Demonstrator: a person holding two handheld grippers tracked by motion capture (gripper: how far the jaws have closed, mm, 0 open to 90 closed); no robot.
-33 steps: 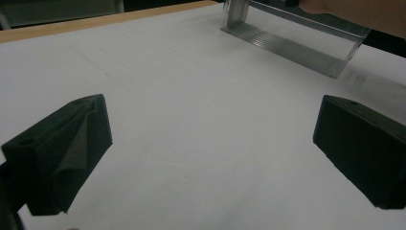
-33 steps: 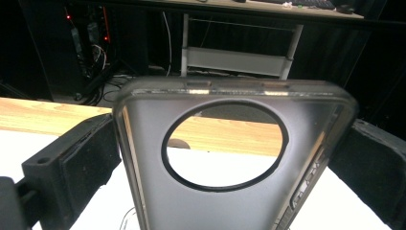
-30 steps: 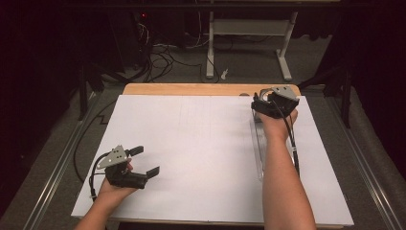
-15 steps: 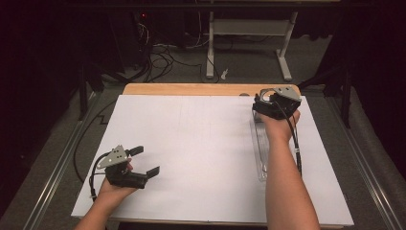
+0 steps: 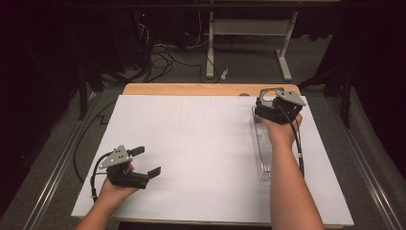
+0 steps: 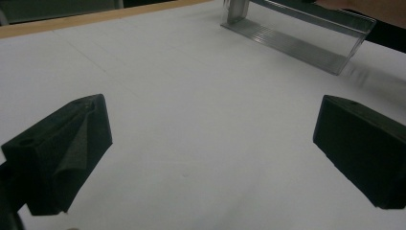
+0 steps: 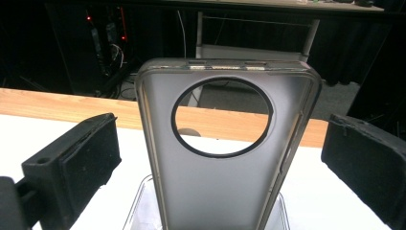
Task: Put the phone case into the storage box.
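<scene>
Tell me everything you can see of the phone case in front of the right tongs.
The phone case is a translucent grey shell, apparently soft plastic, with a large round camera cutout ringed in black and small slots along its top edge. It stands upright, hollow inner side facing the camera, its lower end in the clear plastic tray on the white table cover. It sits between the jaws of the right tongs, which are open and not touching it.

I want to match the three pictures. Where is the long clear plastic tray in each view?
High view: the long clear plastic tray lies in the right half, running from near to far.
Left gripper view: top right, beyond the jaws.
Right gripper view: bottom centre, under the grey phone case with a round hole.
Shared landmark: the wooden table edge.
</scene>
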